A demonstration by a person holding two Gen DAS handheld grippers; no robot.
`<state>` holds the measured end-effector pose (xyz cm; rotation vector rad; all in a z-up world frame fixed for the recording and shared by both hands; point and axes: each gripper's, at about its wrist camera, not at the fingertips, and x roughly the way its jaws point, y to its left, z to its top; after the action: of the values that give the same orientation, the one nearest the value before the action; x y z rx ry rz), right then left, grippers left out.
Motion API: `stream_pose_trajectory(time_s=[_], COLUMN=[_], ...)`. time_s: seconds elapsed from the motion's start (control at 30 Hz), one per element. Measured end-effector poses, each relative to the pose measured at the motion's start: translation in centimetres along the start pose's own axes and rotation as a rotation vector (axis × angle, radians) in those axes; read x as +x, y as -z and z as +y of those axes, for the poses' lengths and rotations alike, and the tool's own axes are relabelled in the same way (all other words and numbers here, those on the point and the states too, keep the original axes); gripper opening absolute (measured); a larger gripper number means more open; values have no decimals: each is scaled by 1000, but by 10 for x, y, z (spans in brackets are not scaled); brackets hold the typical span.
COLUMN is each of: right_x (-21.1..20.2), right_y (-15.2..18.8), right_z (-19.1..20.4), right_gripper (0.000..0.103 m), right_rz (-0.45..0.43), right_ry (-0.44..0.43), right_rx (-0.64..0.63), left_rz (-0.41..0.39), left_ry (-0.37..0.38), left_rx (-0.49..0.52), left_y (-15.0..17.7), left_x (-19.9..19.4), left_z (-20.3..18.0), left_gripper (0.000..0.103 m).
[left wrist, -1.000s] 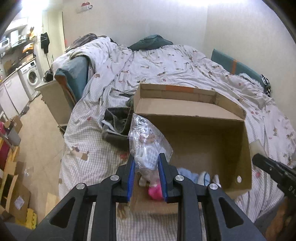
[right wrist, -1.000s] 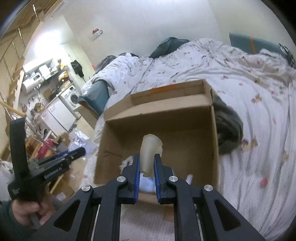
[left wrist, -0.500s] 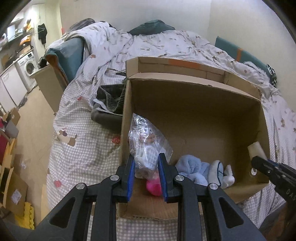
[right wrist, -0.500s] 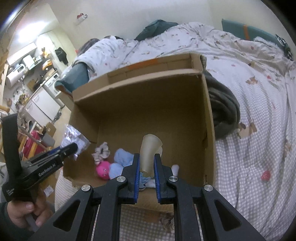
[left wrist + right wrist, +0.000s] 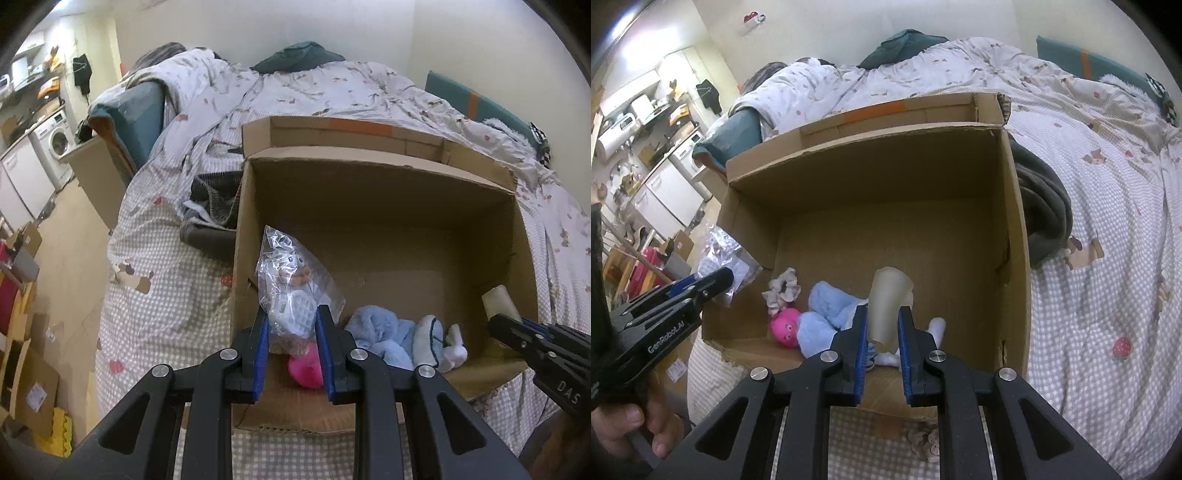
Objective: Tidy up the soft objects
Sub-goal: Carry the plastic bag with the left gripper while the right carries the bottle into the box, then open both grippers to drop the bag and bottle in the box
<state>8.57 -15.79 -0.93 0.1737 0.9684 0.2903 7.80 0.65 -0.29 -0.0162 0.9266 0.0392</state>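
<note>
Left gripper (image 5: 289, 334) pinching clear crinkly plastic bag with toy (image 5: 291, 291); right gripper (image 5: 882, 332) clamping pale, seemingly soft cup-shaped piece (image 5: 886, 306), over open brown cardboard box (image 5: 871, 184). Early release: slippery bag catching near wall, spilling outside.

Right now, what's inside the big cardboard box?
On the cardboard box floor lie a pink toy, a blue plush and a scrunchie. Anything beneath them is hidden.

Pale walls (image 5: 258, 26), bed with patterned quilt (image 5: 332, 92), washing machine (image 5: 55, 142) at left, beige floor (image 5: 74, 240)
</note>
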Motion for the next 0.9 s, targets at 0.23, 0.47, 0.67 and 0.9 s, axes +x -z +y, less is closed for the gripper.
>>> stream_pose_trajectory(time_s=[0.23, 0.47, 0.67, 0.9], right_x=[0, 0, -4, -2], right_y=[1, -1, -2, -2], right_z=[0, -5, -6, -9], right_gripper=[16, 67, 75, 75], right_rz=[0, -3, -27, -17], right_ry=[-8, -2, -13, -6], right_rx=[2, 37, 49, 70], left_rz=[9, 13, -8, -11], left_ry=[-14, -4, 25, 14], left_rx=[-15, 4, -11, 15], left_y=[2, 3, 2, 3], left_x=[5, 6, 1, 0], left_z=[4, 2, 2, -4], left_gripper=[22, 26, 53, 59])
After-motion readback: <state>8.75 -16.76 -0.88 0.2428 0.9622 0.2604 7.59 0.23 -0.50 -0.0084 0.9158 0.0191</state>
